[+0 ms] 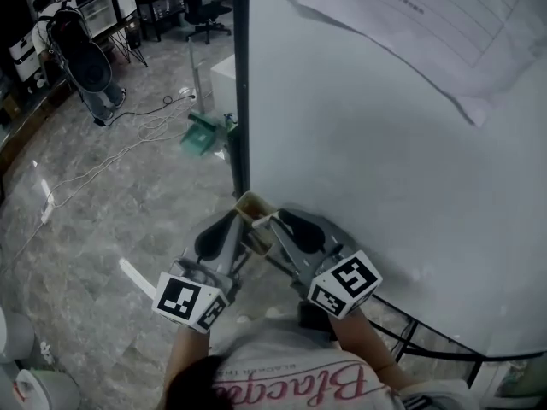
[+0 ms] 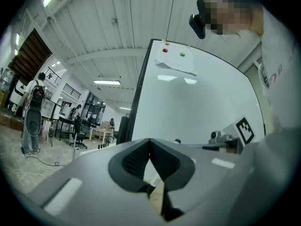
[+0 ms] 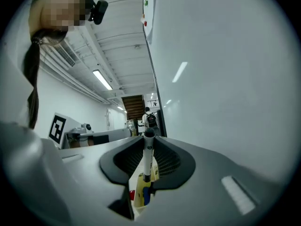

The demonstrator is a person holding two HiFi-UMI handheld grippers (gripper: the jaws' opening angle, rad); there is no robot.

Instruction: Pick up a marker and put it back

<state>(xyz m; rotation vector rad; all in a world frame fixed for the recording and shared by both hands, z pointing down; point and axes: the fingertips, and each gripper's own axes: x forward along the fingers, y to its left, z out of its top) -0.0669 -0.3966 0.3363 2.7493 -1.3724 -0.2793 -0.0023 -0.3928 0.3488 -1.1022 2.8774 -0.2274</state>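
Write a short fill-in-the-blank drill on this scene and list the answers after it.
1. The marker stands ___ the right gripper's jaws.
2. Its cap is ___.
3. In the holder below it, a red thing lies beside a ___ one.
4. A sheet of ___ hangs on the whiteboard.

Answers: between; black; blue; paper

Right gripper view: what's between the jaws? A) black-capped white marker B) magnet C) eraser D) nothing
A: in the right gripper view a white marker with a black cap stands between the jaws of the right gripper, its lower end at the holder.
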